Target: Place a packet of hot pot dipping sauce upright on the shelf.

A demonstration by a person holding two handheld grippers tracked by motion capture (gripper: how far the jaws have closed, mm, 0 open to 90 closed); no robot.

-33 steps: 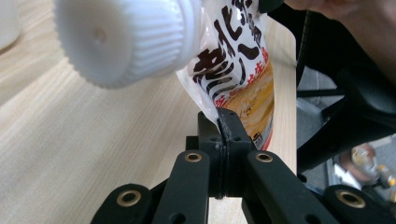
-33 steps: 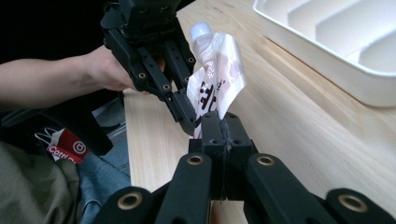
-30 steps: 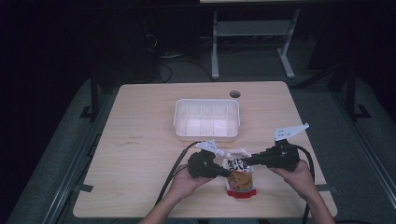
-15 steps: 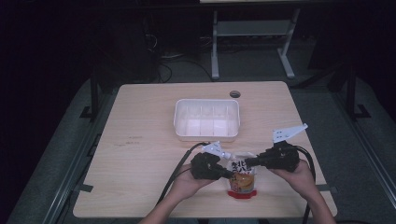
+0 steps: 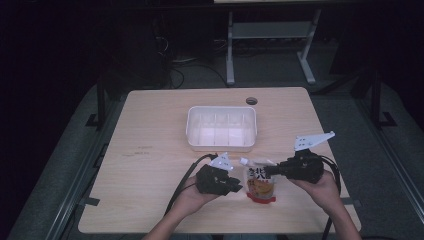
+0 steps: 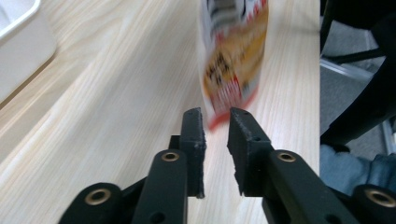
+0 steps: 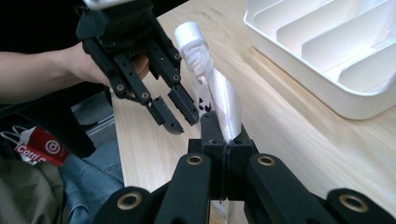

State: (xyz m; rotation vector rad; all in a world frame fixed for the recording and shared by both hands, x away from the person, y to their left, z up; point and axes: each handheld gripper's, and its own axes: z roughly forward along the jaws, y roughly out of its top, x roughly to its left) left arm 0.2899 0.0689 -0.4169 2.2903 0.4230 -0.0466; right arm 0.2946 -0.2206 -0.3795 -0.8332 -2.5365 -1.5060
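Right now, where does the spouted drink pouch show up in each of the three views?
High view: the spouted drink pouch stands near the table's front edge, between the two grippers.
Left gripper view: top centre, blurred, just beyond the jaw tips.
Right gripper view: centre, edge-on, white cap up, pinched in the jaws.
Shared landmark: the white divided tray, at the left edge and upper right.
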